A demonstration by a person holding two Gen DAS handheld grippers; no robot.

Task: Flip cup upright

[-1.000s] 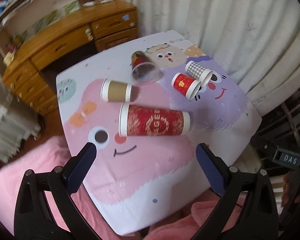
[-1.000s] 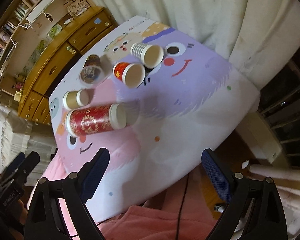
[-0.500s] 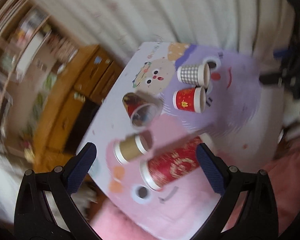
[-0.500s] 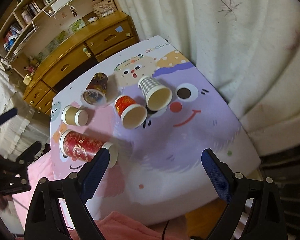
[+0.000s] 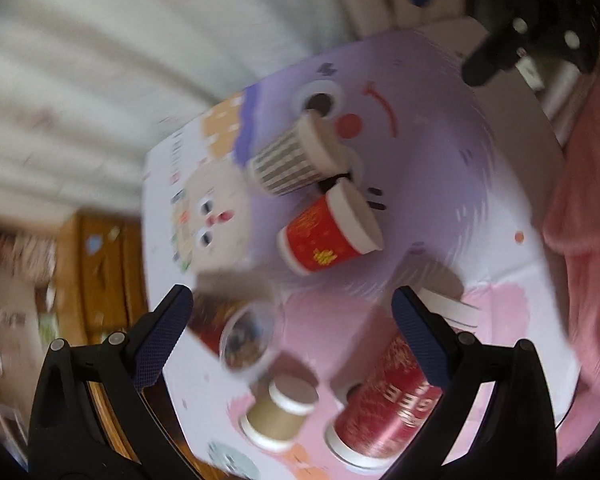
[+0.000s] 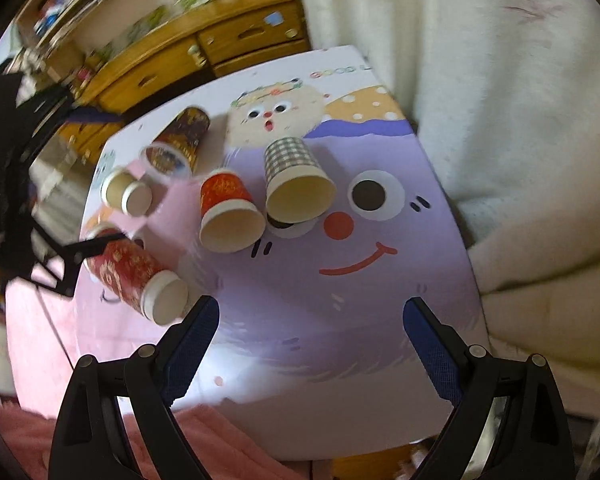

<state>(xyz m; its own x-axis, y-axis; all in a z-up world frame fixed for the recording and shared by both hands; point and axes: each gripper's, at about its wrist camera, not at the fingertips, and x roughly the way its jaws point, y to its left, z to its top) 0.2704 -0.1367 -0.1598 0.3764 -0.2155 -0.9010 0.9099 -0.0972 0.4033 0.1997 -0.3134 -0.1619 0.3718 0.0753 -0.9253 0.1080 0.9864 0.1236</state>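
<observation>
Five cups are lying on their sides on a cartoon-printed table point(image 6: 380, 320): a checked paper cup point(image 6: 294, 178) and a small red cup with gold characters point(image 6: 228, 212) are resting side by side near the middle, mouths facing the right wrist camera; a clear plastic cup with a dark red print point(image 6: 178, 144), a small brown kraft cup point(image 6: 126, 194) and a tall red cup point(image 6: 134, 278) are lying further to that view's left. The tall red cup point(image 5: 384, 404) is showing white letters reading partly "EE" in the left wrist view; the rest is blurred. The table's far edge is carrying small coloured lettering, too small to read. The tabletop is showing a purple smiling face, a pink face and a beige animal face. A white curtain point(image 6: 500, 80) is hanging behind; a wooden dresser point(image 6: 204, 52) with shelves above is standing beyond the table, and pink fabric point(image 6: 204, 452) is lying below its near edge. The right gripper point(image 6: 310, 318) is hovering above the near edge, fingers spread wide and holding nothing, the cups well ahead. The left gripper point(image 5: 288, 308) is likewise spread apart and unloaded, with the clear plastic cup point(image 5: 236, 328) lying between its fingers in the blurred view.
</observation>
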